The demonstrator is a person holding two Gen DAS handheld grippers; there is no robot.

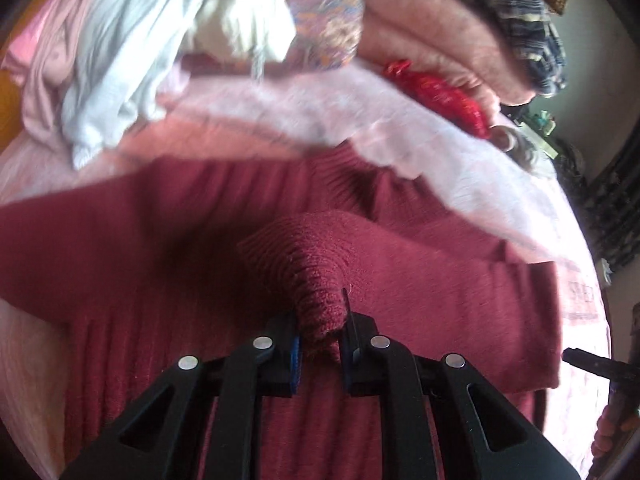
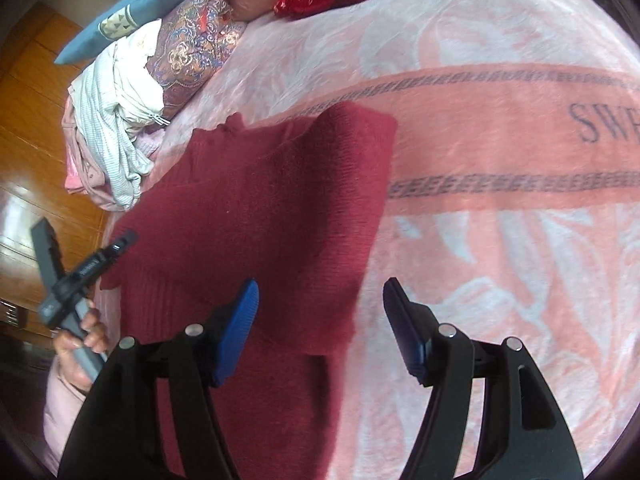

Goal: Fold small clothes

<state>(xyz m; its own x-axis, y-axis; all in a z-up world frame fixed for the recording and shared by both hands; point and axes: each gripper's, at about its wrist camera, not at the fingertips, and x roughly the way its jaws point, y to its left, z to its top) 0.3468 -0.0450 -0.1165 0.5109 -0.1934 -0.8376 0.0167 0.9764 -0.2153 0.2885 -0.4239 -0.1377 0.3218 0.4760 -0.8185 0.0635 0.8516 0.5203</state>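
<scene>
Sweater (image 1: 400, 280) cuff pinched in left tool (image 1: 320, 344); right tool (image 2: 320, 320) spread.

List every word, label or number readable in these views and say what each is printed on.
"SW", cut off at the picture's edge: large dark letters on the pink blanket, in its darker band.
Left wrist view: the same print shows at the blanket's edge, too blurred to read.
Small white print on the left tongs: too small to read.
</scene>
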